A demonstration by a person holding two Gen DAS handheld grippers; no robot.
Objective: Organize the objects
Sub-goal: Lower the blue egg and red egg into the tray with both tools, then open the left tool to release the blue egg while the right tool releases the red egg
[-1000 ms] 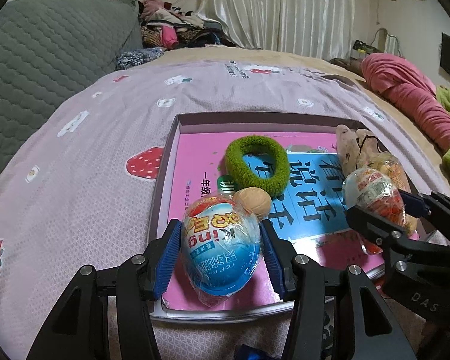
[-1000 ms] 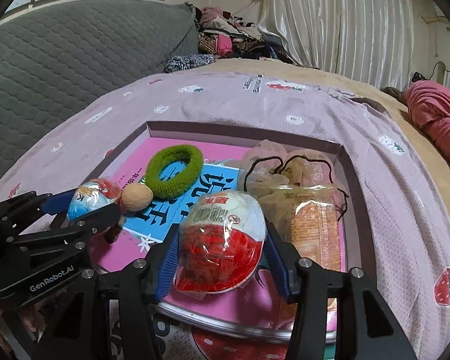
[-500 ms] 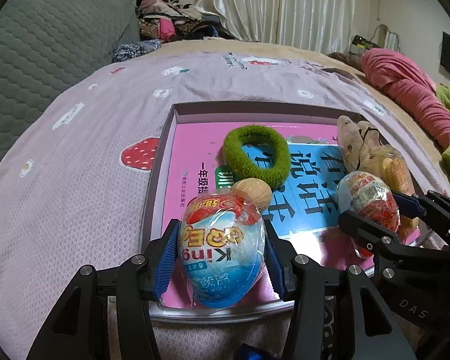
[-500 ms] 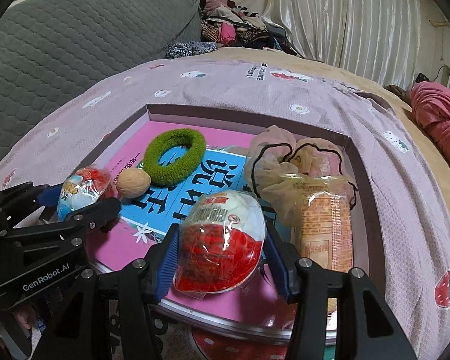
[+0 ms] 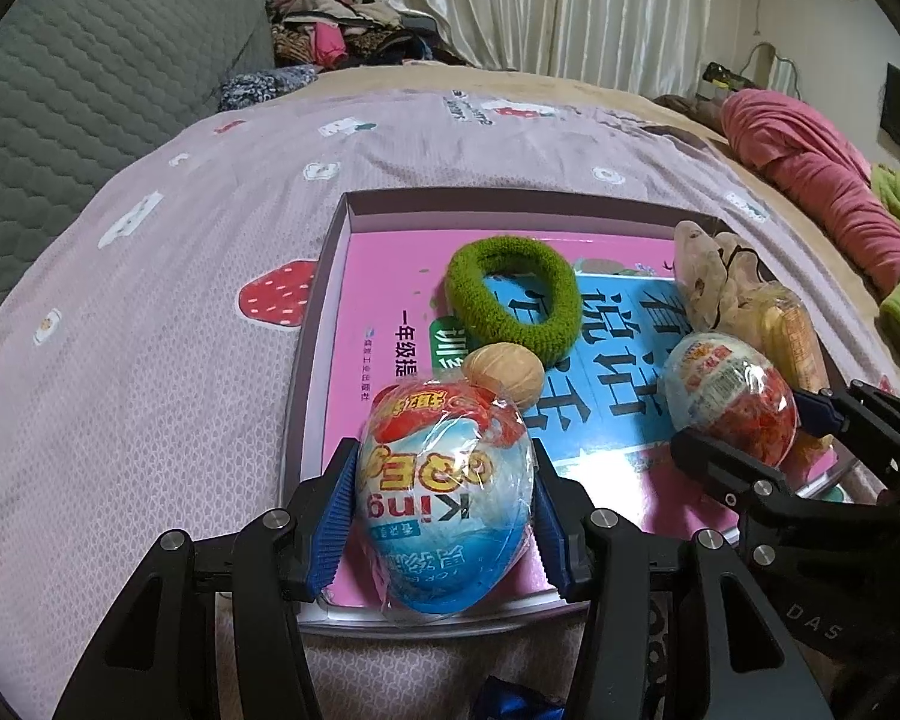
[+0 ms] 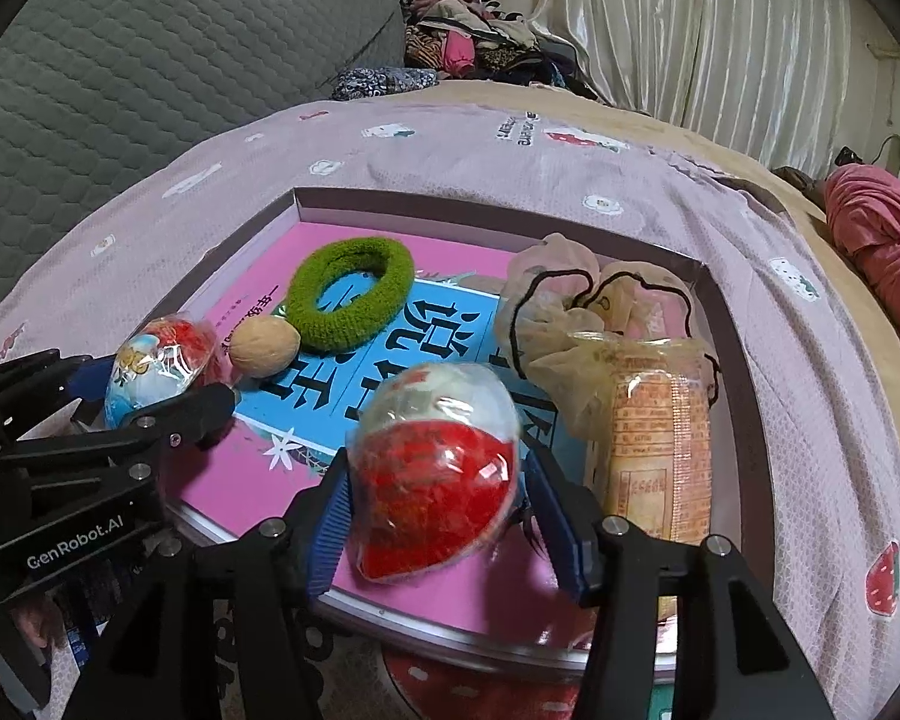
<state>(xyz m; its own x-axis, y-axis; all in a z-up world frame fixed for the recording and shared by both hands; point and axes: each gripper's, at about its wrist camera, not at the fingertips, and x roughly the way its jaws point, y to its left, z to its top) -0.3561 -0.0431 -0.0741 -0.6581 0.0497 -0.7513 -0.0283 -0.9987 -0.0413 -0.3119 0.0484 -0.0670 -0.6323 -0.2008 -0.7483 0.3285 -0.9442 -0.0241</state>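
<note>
A blue-and-white wrapped toy egg (image 5: pixel 444 516) is clamped between the blue pads of my left gripper (image 5: pixel 444 480), just over the near rim of the shallow tray (image 5: pixel 510 201). My right gripper (image 6: pixel 438 480) has a red-and-white wrapped egg (image 6: pixel 438 450) between its jaws, which are opening. The right pad stands a little off the egg, which looks blurred and tilted. In the tray, on a pink and blue book, lie a green hair tie (image 6: pixel 348 294) and a walnut (image 6: pixel 264 348). Each view shows the other gripper (image 5: pixel 750 420) (image 6: pixel 156 384) with its egg.
A beige pouch with a black cord (image 6: pixel 570 300) and a snack packet (image 6: pixel 660 450) fill the tray's right side. The tray sits on a pink strawberry-print bedcover (image 5: pixel 180 330). A grey quilted cushion (image 5: pixel 90 90) rises at the left; a pink blanket (image 5: pixel 822 180) lies at the right.
The right jaws have parted slightly and the red egg has tipped between them. The left gripper still clamps the blue egg in about the same place.
</note>
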